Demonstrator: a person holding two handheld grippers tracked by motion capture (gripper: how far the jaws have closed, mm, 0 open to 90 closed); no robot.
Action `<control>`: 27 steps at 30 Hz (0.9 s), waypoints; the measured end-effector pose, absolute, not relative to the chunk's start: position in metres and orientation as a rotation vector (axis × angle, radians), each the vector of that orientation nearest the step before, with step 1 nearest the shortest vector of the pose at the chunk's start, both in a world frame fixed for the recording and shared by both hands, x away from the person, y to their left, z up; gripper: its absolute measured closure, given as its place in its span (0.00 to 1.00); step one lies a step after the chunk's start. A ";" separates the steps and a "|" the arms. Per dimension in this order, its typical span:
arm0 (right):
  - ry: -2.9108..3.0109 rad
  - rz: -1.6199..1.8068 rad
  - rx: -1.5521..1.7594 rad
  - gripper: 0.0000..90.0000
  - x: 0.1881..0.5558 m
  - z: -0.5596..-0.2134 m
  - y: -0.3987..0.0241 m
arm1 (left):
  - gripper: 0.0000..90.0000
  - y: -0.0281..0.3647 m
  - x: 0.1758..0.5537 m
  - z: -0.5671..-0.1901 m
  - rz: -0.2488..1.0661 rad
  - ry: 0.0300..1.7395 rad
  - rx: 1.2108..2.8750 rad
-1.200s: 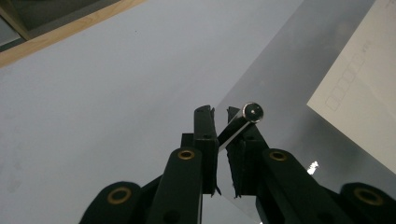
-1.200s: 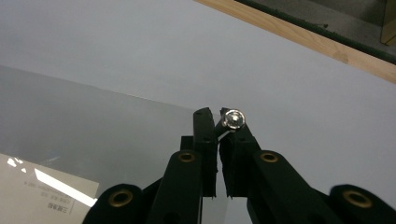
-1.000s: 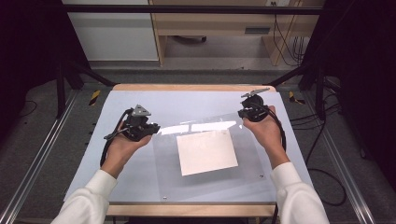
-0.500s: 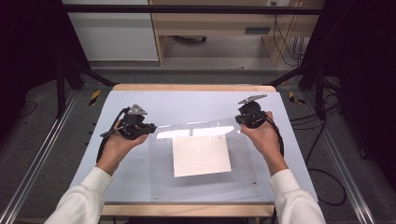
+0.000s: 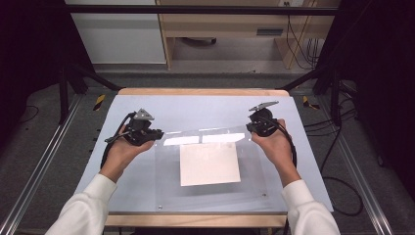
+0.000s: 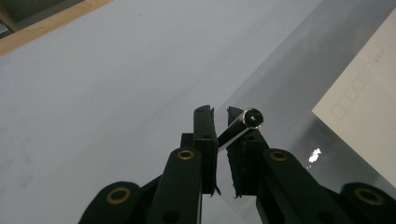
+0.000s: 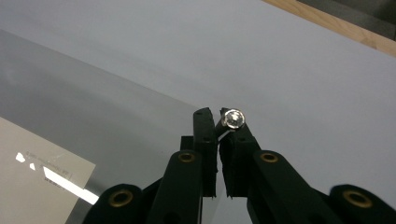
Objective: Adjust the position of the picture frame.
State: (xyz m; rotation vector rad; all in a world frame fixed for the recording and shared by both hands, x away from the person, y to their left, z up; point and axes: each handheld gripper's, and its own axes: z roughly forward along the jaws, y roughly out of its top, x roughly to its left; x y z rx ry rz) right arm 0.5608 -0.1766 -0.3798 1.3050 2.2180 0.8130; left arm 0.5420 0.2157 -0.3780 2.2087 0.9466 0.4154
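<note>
One clear plastic sheet (image 5: 210, 169) lies on the table (image 5: 195, 105), with one white paper (image 5: 209, 164) seen under or on it; I cannot tell which. Two small bolts show at the sheet's near corners, at about 7 and 5 o'clock from the paper, and one more bolt sits at each far corner, so four in all. There are two hands and two grippers.

Nearest, both white sleeves enter from the bottom edge of the high view, the forearms angling outward and away. The left hand (image 5: 120, 152) sits at about 9 o'clock from the paper, the right hand (image 5: 271, 144) at about 2 o'clock.

Farther out, the left gripper (image 5: 157, 134) points toward 3 o'clock and is clamped on the sheet's far left corner; in the left gripper view its jaws pinch the thin edge right beside the corner bolt (image 6: 250, 119). The right gripper (image 5: 249, 128) points toward 9 o'clock and is clamped on the far right corner, its jaws meeting just beside that corner's bolt (image 7: 233, 118).

The sheet is transparent and glossy, with bright reflections along its far edge, which looks raised off the table while the near edge rests down.
</note>
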 end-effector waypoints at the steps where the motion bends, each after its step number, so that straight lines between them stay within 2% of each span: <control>1: 2.218 0.808 1.311 0.95 0.560 -0.380 -0.176 | 0.91 0.216 0.543 -0.379 0.411 0.945 2.209; 18: 2.258 0.728 1.393 0.95 0.564 -0.411 -0.163 | 0.91 0.222 0.579 -0.411 0.353 0.993 2.240; 27: 2.266 0.719 1.424 0.95 0.574 -0.427 -0.173 | 0.91 0.211 0.591 -0.424 0.327 1.002 2.252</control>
